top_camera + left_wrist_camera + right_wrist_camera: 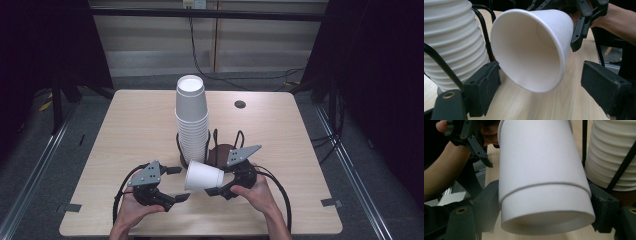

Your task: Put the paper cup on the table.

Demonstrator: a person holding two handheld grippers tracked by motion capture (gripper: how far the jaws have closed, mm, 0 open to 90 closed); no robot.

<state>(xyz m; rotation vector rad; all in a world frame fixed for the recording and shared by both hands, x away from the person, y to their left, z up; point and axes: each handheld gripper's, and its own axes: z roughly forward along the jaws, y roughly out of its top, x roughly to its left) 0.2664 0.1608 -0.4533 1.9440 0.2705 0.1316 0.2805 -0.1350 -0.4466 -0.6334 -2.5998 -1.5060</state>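
Note:
My right gripper (pixel 218 181) is shut on the base end of a white paper cup (pixel 202 176), which lies on its side just above the table with its mouth facing left. In the right gripper view both pads (pixel 487 202) press the cup (pixel 541 177) near its bottom. My left gripper (pixel 179 184) is open in front of the cup's mouth. In the left gripper view its jaws (pixel 544 87) stand on either side of the cup's rim (pixel 531 50), the left pad (pixel 485 85) close beside it and the other pad well clear.
A tall stack of white cups (pixel 191 117) stands upside down in a black wire holder (pixel 210 144) on a brown base, just behind both grippers at the table's middle. A small dark hole (pixel 240 104) marks the far right of the wooden table (pixel 125 130).

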